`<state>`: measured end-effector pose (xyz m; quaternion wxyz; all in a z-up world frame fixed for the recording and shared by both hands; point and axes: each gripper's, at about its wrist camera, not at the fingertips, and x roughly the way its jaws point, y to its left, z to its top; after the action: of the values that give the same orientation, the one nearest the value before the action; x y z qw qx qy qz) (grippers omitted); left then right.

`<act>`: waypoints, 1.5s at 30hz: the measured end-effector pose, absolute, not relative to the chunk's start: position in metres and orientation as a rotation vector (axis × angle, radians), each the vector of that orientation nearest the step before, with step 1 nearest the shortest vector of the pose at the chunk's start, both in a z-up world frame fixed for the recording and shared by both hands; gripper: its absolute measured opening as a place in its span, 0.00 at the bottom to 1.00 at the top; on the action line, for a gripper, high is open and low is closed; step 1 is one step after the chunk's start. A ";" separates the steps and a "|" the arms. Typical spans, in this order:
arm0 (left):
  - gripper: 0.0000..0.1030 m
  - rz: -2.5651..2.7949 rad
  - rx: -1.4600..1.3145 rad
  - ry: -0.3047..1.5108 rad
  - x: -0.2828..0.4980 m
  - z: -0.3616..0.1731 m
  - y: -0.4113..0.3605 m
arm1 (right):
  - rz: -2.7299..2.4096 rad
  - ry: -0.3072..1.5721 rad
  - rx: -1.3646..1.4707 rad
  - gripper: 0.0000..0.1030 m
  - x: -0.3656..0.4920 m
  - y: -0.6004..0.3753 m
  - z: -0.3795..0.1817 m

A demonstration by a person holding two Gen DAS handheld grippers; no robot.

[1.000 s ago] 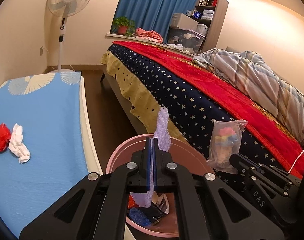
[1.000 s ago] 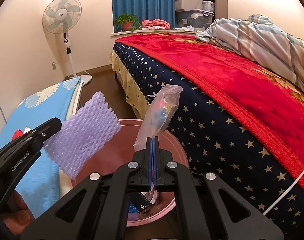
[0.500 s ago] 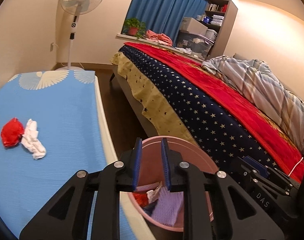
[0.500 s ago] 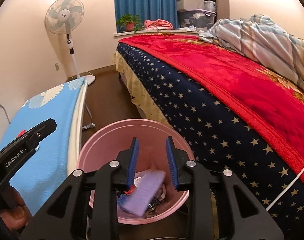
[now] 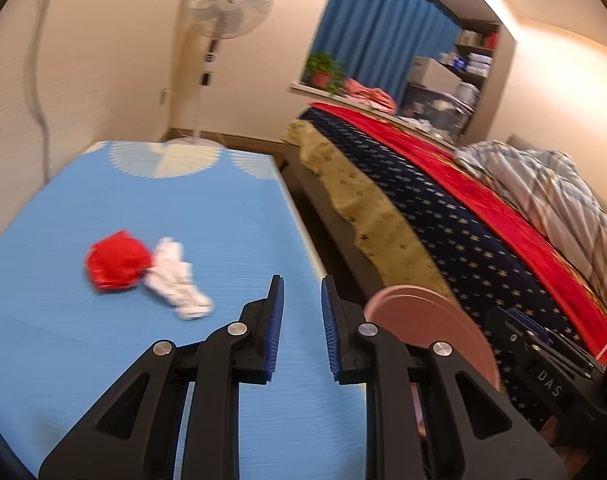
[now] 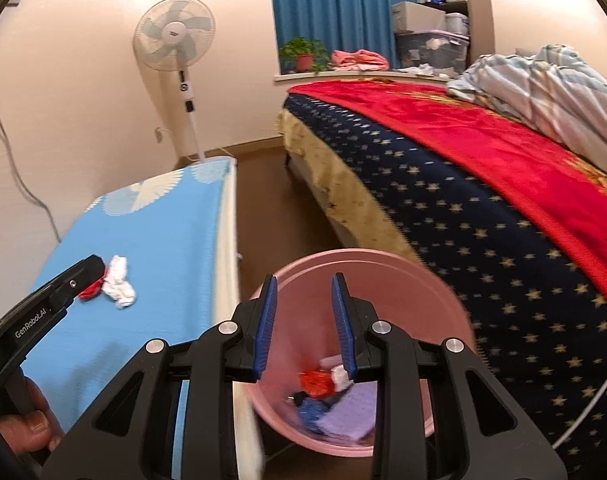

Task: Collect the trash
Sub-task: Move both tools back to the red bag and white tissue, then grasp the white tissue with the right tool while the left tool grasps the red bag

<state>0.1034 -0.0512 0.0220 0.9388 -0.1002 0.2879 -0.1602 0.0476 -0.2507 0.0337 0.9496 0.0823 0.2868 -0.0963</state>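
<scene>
a: where's the rubbish that's left?

b: on the blue worktop point(image 5: 231, 216). a red crumpled wad point(image 5: 117, 260) and a white crumpled tissue point(image 5: 175, 276) lie touching each other, the red one on the far side from the bin.

a: and the two tools?

b: the left gripper point(image 5: 301, 322) has its jaws parted a little, with nothing between them. it sits over the worktop's near edge, and the two scraps lie ahead of it and off to its left. the right gripper point(image 6: 303, 326) also has its jaws apart and empty, and hangs over the pink bin point(image 6: 443, 292), which already holds a purple foam sheet point(image 6: 351, 412) and some red, white and blue bits.

a: so which hand goes for it?

b: the left, i'd say. it's clearly the nearer one. the tissue's long axis runs slantwise, from the red wad down toward the jaws, so its near end is the handy part to pinch.

a: any writing you can make out?

b: "genrobot.ai" on the side of the left tool in the right camera, and "das" on the right tool seen from the left one. the fan's point(image 6: 175, 40) hub has a label, too small to read.
</scene>
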 end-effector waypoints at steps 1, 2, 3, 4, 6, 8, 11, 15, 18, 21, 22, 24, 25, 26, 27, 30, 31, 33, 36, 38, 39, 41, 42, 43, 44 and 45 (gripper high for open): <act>0.19 -0.309 -0.210 0.589 0.104 0.021 -0.044 | -0.179 0.583 0.168 0.28 0.052 -0.244 0.032; 0.19 -0.284 -0.215 0.589 0.104 0.019 -0.035 | -0.163 0.582 0.168 0.28 0.056 -0.238 0.032; 0.19 -0.264 -0.220 0.589 0.105 0.018 -0.028 | -0.148 0.581 0.168 0.28 0.060 -0.231 0.030; 0.19 -0.243 -0.226 0.589 0.106 0.016 -0.020 | -0.126 0.580 0.167 0.28 0.064 -0.223 0.029; 0.19 -0.191 -0.238 0.588 0.108 0.012 -0.003 | -0.093 0.582 0.164 0.27 0.071 -0.210 0.025; 0.19 -0.143 -0.254 0.590 0.110 0.008 0.012 | -0.053 0.587 0.166 0.27 0.081 -0.195 0.021; 0.19 -0.088 -0.270 0.602 0.114 -0.001 0.031 | -0.005 0.600 0.165 0.27 0.097 -0.171 0.013; 0.19 -0.043 -0.288 0.617 0.119 -0.010 0.050 | 0.049 0.620 0.183 0.27 0.114 -0.148 0.005; 0.19 -0.017 -0.312 0.635 0.125 -0.018 0.063 | 0.082 0.641 0.194 0.27 0.129 -0.132 -0.002; 0.19 -0.001 -0.317 0.645 0.132 -0.022 0.070 | 0.116 0.664 0.199 0.27 0.141 -0.118 -0.008; 0.19 0.003 -0.317 0.648 0.134 -0.024 0.073 | 0.132 0.677 0.196 0.28 0.147 -0.112 -0.012; 0.19 0.011 -0.327 0.656 0.139 -0.027 0.076 | 0.149 0.710 0.187 0.28 0.157 -0.103 -0.019; 0.19 0.012 -0.336 0.660 0.142 -0.029 0.079 | 0.159 0.722 0.187 0.28 0.161 -0.100 -0.021; 0.19 0.012 -0.342 0.665 0.146 -0.032 0.081 | 0.166 0.733 0.185 0.32 0.165 -0.097 -0.025; 0.19 0.015 -0.343 0.669 0.148 -0.034 0.082 | 0.167 0.740 0.180 0.38 0.167 -0.095 -0.027; 0.19 0.025 -0.363 0.674 0.157 -0.038 0.089 | 0.183 0.778 0.166 0.45 0.179 -0.087 -0.038; 0.19 0.027 -0.372 0.675 0.159 -0.039 0.091 | 0.185 0.787 0.162 0.46 0.181 -0.086 -0.040; 0.19 0.029 -0.392 0.682 0.164 -0.042 0.097 | 0.193 0.805 0.148 0.51 0.186 -0.082 -0.044; 0.27 0.031 -0.409 0.697 0.173 -0.047 0.102 | 0.199 0.833 0.121 0.53 0.193 -0.075 -0.049; 0.29 0.025 -0.429 0.702 0.178 -0.049 0.105 | 0.203 0.847 0.104 0.53 0.197 -0.071 -0.050; 0.29 0.018 -0.437 0.709 0.181 -0.051 0.105 | 0.199 0.848 0.096 0.53 0.198 -0.070 -0.050; 0.31 0.005 -0.452 0.720 0.186 -0.053 0.106 | 0.177 0.868 0.079 0.53 0.201 -0.070 -0.052; 0.34 -0.005 -0.461 0.726 0.190 -0.055 0.105 | 0.175 0.878 0.086 0.53 0.203 -0.072 -0.053; 0.36 -0.013 -0.468 0.733 0.192 -0.057 0.105 | 0.173 0.881 0.095 0.53 0.203 -0.073 -0.054; 0.38 -0.027 -0.478 0.749 0.197 -0.060 0.105 | 0.170 0.882 0.092 0.52 0.204 -0.073 -0.054; 0.38 -0.041 -0.490 0.767 0.200 -0.063 0.105 | 0.164 0.882 0.082 0.50 0.204 -0.071 -0.054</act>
<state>0.2004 0.1052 -0.0635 0.8980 -0.2366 0.3703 -0.0200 0.2036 -0.0712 -0.0543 0.9002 0.0396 0.4264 0.0791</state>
